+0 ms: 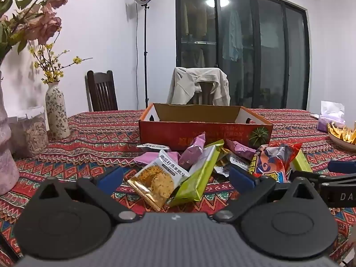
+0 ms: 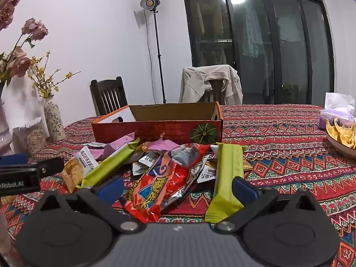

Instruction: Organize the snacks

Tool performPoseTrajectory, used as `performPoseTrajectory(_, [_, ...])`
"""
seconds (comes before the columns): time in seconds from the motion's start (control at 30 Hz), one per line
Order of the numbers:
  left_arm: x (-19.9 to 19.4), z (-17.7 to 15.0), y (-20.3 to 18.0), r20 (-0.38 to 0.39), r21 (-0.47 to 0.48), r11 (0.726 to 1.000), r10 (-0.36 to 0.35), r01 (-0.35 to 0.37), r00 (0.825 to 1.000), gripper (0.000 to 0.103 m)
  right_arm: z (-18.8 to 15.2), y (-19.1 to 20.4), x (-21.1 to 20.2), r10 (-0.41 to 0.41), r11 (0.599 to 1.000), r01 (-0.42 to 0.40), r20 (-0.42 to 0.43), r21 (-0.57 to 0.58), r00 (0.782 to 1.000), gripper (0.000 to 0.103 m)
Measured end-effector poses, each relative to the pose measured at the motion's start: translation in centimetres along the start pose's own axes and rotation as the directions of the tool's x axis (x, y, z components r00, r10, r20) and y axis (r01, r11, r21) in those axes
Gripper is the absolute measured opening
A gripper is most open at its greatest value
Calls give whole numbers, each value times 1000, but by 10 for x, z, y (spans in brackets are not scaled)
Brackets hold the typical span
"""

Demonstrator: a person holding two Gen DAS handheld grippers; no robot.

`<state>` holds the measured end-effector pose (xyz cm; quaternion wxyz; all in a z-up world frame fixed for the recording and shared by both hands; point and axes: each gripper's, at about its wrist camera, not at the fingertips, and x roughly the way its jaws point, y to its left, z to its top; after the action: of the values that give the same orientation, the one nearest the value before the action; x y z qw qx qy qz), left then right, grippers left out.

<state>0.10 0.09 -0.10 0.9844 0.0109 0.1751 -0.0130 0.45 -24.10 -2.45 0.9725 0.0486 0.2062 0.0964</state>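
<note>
- Lying in a loose heap on the patterned surface (image 1: 93,138), just in front of the red cardboard box (image 1: 200,133): the snack packets, none of them inside the box as far as can be seen.
- Nearest in the left wrist view: a cracker packet (image 1: 155,178) with a clear golden window, tilted, and a long green bar wrapper (image 1: 200,173) leaning across it to the right.
- Behind those, closer to the box: purple packets (image 1: 191,153), one standing up against the box's front wall, plus small white sachets (image 1: 153,147).
- Right of the green wrapper: a red and orange crinkled bag (image 2: 160,182), large in the right wrist view, with a second green bar wrapper (image 2: 227,178) lying lengthwise beside it.
- Left claw (image 1: 175,178): spread wide, blue pads (image 1: 110,179) on either side of the cracker packet and green wrapper, gripping nothing.
- Right claw (image 2: 178,189): likewise spread wide, straddling the red bag and second green wrapper, pressing on neither.
- Box: open-topped, brown inside, a green pumpkin picture on its front right corner.
- Left of the box: a floral vase (image 1: 56,111) with yellow sprigs, a clear container (image 1: 33,131) beside it, pink flowers farther left.
- Right of the box: a purple tissue pack (image 2: 336,113) and a bowl of yellow chips (image 2: 340,138).
- Behind the box: a chair draped with a beige jacket (image 1: 198,86), a dark wooden chair (image 1: 101,91), a lamp stand (image 1: 145,44), dark glass doors (image 1: 244,44).
</note>
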Motion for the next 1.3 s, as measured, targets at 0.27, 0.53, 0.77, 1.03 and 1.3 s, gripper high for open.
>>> performPoseTrajectory(0.27, [4, -2, 2, 3, -4, 1000, -8, 8, 1000, 103, -1, 2, 4, 0, 1000, 0, 0, -3, 1000, 103])
performPoseTrajectory(0.53, [5, -3, 3, 1, -16, 1000, -11, 11, 1000, 103, -1, 0, 7, -1, 1000, 1, -7, -11, 1000, 103])
performPoseTrajectory(0.77, [3, -3, 4, 5, -22, 1000, -18, 18, 1000, 103, -3, 5, 9, -2, 1000, 2, -13, -21, 1000, 103])
performPoseTrajectory(1.03, [0, -2, 3, 16, -21, 1000, -21, 21, 1000, 103, -3, 5, 9, -1, 1000, 1, -13, -22, 1000, 103])
performPoseTrajectory(1.3, [-1, -2, 4, 17, -23, 999, -25, 25, 1000, 103, -3, 5, 8, -1, 1000, 1, -13, -23, 1000, 103])
